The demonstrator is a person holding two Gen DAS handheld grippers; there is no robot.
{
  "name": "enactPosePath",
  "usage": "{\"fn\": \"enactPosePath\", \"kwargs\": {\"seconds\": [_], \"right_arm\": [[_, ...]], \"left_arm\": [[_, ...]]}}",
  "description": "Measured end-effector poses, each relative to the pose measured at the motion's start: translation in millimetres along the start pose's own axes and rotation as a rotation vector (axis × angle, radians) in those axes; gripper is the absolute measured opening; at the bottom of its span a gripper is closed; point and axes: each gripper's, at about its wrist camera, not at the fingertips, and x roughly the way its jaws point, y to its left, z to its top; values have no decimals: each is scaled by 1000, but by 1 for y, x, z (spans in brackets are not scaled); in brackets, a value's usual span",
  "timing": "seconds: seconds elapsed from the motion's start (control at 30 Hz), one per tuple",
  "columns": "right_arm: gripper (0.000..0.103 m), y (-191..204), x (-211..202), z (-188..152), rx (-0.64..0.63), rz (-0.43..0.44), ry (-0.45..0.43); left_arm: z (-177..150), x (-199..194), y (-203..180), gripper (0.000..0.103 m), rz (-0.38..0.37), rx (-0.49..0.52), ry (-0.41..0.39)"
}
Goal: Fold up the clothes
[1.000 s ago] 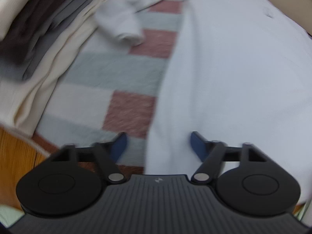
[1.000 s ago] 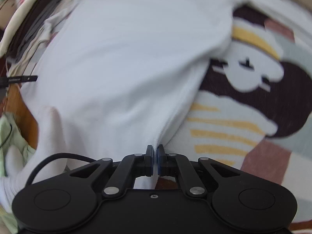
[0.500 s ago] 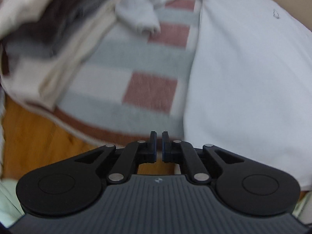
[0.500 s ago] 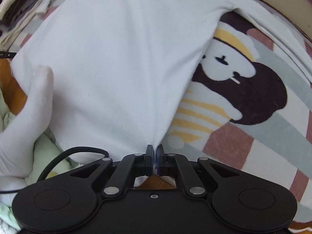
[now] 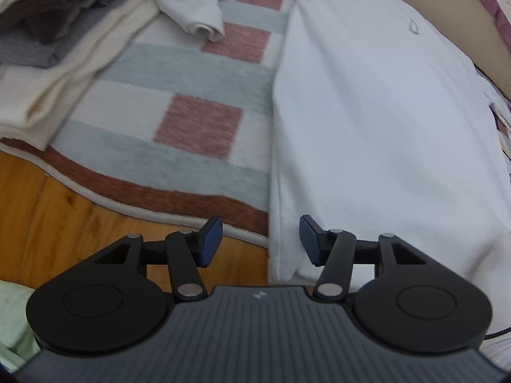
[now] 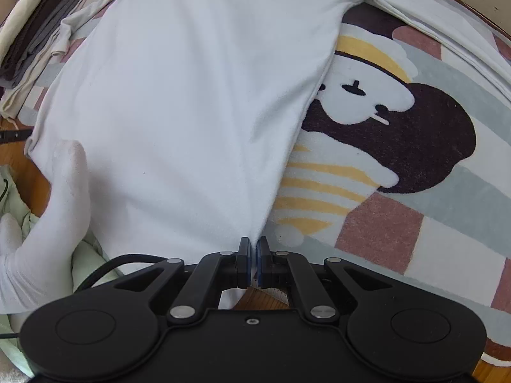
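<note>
White shirt (image 6: 191, 111) pinched by right gripper (image 6: 254, 255); folded stack (image 6: 35, 32) beside.

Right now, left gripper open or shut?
Open. The left gripper has its blue pads spread wide at the white shirt hem corner, gripping nothing.

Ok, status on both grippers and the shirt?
Left gripper open at white shirt hem corner. Right gripper shut on hem. Socked foot rests on shirt.

A white long-sleeved cotton shirt (image 6: 191, 95) lay spread on a checked woollen rug (image 5: 179, 159), folded clothes stacked (image 5: 48, 48) beside its left sleeve (image 5: 194, 9).
</note>
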Motion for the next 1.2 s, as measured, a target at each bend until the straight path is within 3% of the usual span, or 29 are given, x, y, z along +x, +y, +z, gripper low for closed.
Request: {"fn": "enactPosePath", "kwargs": {"seconds": [0.1, 0.17, 0.2, 0.23, 0.27, 0.3, 0.33, 0.47, 0.57, 0.63, 0.77, 0.93, 1.0, 1.1, 1.2], "right_arm": [[5, -2, 1, 2, 6, 3, -7], [5, -2, 1, 3, 10, 6, -9], [5, -1, 2, 4, 11, 7, -9], [5, -1, 4, 5, 12, 7, -5], [5, 0, 5, 5, 12, 5, -1], [5, 1, 4, 5, 9, 6, -2], [5, 2, 2, 5, 2, 17, -7], [5, 6, -23, -1, -37, 64, -57], [5, 8, -38, -5, -43, 70, -81], [5, 14, -36, -8, -63, 47, -63], [4, 27, 3, -15, -157, -59, 73], [9, 37, 1, -6, -226, -83, 95], [15, 31, -5, -3, -203, -89, 91], [28, 9, -29, 10, -113, -68, -8], [35, -16, -59, 41, -10, -14, -182]], "left_arm": [[0, 2, -7, 62, -39, 17, -2], [2, 5, -12, 63, -50, 34, -6], [5, 10, -15, 56, -42, 47, 0], [8, 13, -19, 43, -16, 67, 7], [10, 13, -25, 15, 40, 100, 15], [13, 14, -31, 3, 97, 133, 23], [15, 10, -35, 3, 134, 149, 24], [22, -31, -33, 2, 128, 73, -40], [18, -50, -35, 2, 148, 86, -63], [9, -43, -34, 2, 183, 93, -31], [-6, -3, -20, 3, 222, 55, 85], [27, -34, -22, 6, 161, 32, -48], [39, -47, -23, 16, 137, 22, -101], [69, -62, -29, 35, 57, 15, -181], [118, -53, -58, 37, 15, 74, -228]]}}
